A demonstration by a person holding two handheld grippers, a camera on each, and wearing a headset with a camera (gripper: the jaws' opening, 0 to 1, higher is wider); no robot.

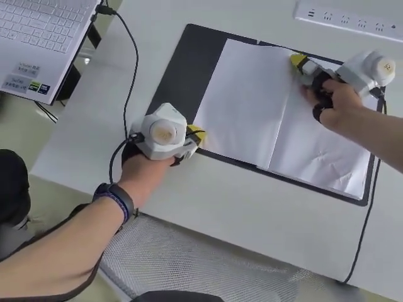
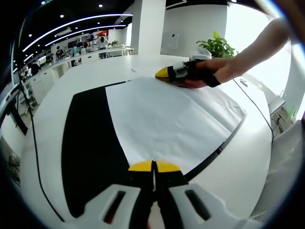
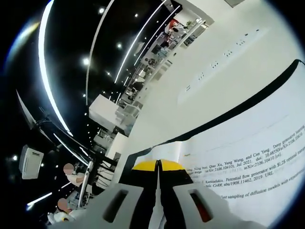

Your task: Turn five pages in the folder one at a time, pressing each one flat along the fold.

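1. Head view: the folder (image 1: 179,75) lies open on the white table (image 1: 252,214), between a laptop (image 1: 38,38) and a power strip (image 1: 346,19). The left gripper (image 1: 196,133) rests at the lower outer corner of the left page (image 1: 245,100); I think it is there to hold the sheet down. The right gripper (image 1: 299,61) sits at the top of the fold (image 1: 280,119), probably ready to press along it. The right-hand sheet looks a little wrinkled.
2. Left gripper view: the jaws are closed, yellow tips together at the near edge of the left page (image 2: 167,119). Whether paper is pinched between them, I cannot tell. The page lies flat over the black cover (image 2: 90,143).
3. Right gripper view: the jaws are closed with nothing visible between them, and the tips rest on a printed page (image 3: 238,157) with small lines of text.
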